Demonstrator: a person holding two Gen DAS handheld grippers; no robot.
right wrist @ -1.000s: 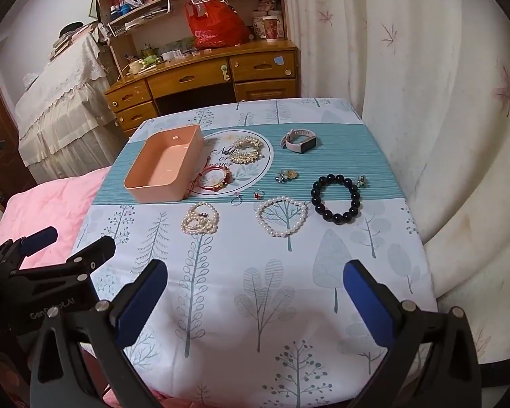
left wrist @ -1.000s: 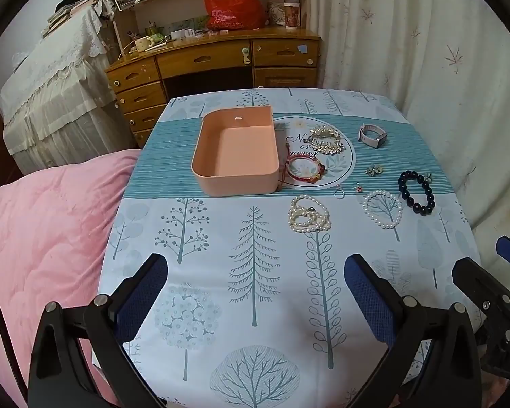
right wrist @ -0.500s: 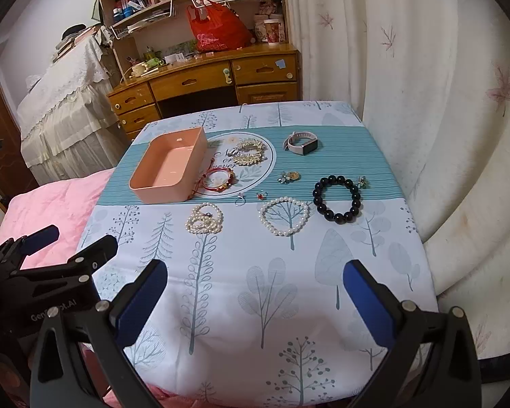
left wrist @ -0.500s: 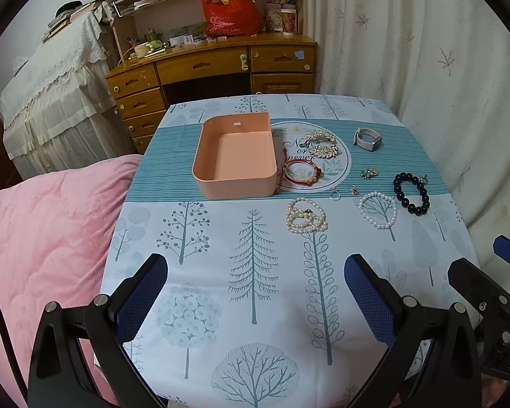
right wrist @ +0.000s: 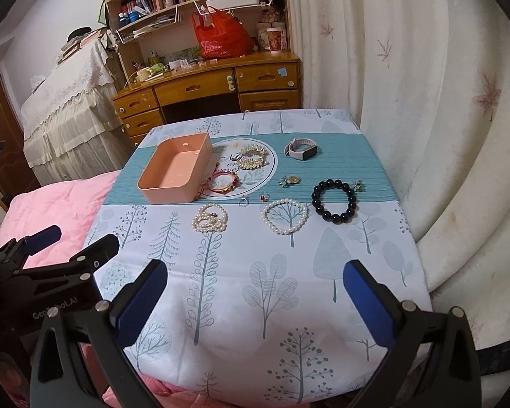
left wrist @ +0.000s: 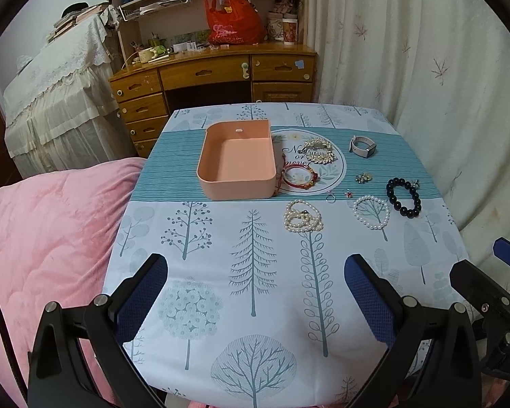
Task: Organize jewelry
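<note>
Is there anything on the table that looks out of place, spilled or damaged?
Nothing looks spilled or damaged. The pink tray stands empty, while all the jewelry lies loose on the tablecloth. The pearl necklace is bunched in a heap, unlike the white bead bracelet and the black bead bracelet, which lie as open rings.

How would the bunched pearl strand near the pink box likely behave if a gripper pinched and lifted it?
The pearl strand lies in loose overlapping loops, so it is probably floppy and would unravel and dangle. Its round, glossy beads may slip between the fingers. Pushed across the tablecloth, it would likely smear out rather than slide as one piece.
</note>
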